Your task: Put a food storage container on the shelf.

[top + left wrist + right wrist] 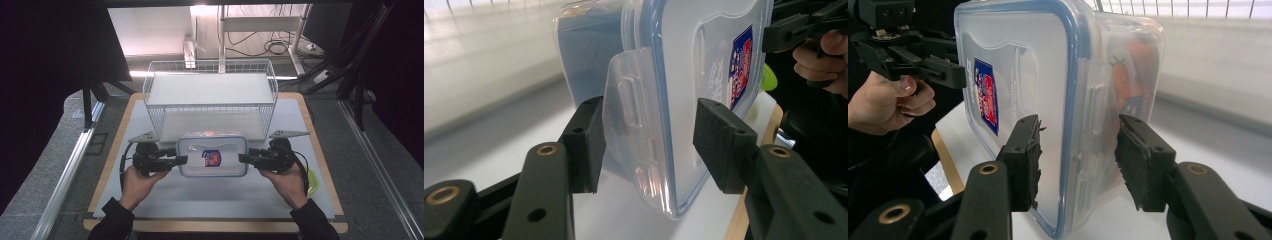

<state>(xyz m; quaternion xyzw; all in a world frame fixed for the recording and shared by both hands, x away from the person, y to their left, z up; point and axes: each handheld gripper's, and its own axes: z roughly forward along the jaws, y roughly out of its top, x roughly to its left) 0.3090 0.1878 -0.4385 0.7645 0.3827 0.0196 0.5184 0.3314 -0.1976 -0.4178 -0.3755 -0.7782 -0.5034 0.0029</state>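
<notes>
A clear plastic container (212,157) with a blue-sealed snap lid and a red-and-blue label hangs between my two grippers, just in front of the basket. My left gripper (181,160) grips its left end. In the left gripper view the pads (591,145) clamp the end clasp and lid edge of the container (684,65). My right gripper (244,158) grips the right end. In the right gripper view its pads (1143,165) press the lid and underside of the container (1048,75). Something orange shows inside.
A white wire basket (210,65) with a white shelf board stands behind the container at the back of the white mat (210,195). A green object (312,180) lies under the right hand. Dark stands and cables flank the table.
</notes>
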